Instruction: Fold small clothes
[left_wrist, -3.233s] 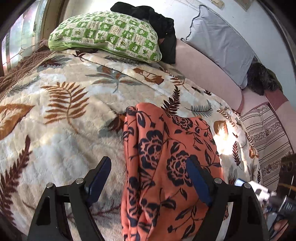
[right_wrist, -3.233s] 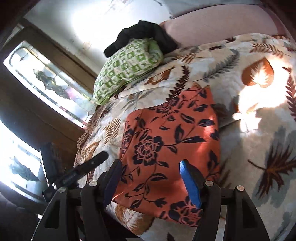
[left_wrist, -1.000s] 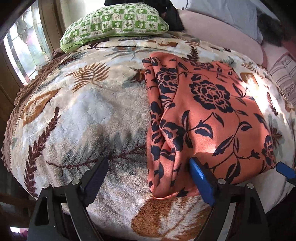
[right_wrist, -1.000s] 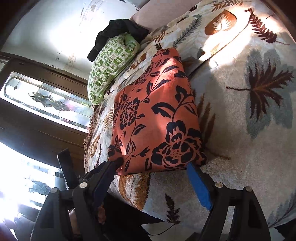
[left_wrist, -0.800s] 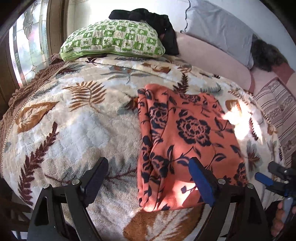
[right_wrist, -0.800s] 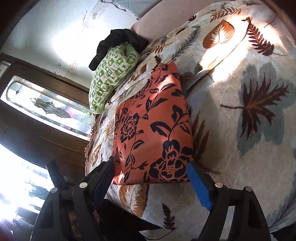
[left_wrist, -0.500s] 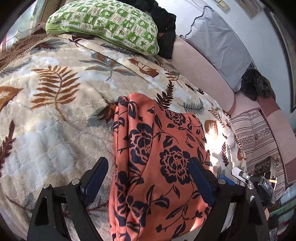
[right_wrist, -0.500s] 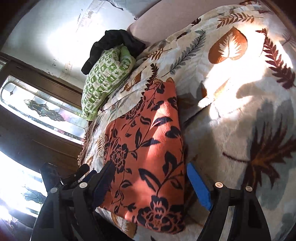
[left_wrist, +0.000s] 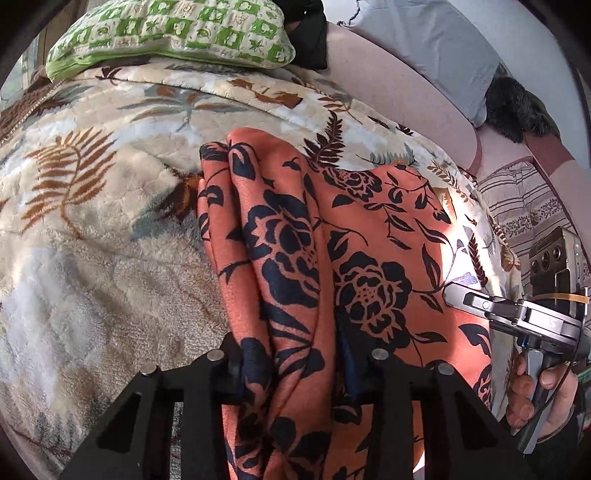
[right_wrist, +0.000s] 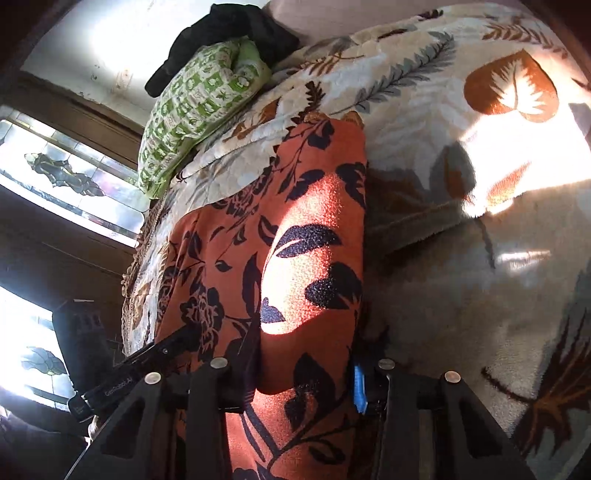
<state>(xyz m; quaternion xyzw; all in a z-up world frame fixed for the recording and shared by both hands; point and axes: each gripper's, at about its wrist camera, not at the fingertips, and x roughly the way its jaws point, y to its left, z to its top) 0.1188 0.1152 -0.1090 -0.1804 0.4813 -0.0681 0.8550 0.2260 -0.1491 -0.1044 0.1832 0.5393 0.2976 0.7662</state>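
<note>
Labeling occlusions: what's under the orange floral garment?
The orange floral garment lies on the leaf-print blanket, which shows on both sides and beyond its far end. The blanket directly beneath is covered, and so is anything between the garment's folded layers.

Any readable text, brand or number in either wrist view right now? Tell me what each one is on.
"GenRobot.AI", as best I can make it out: small white lettering on the dark body of the left gripper, seen at lower left of the right wrist view.
A further small mark at that body's end: too small to read.
The right gripper, the floral garment, the leaf blanket and the green pillow: patterns only, no text.
</note>
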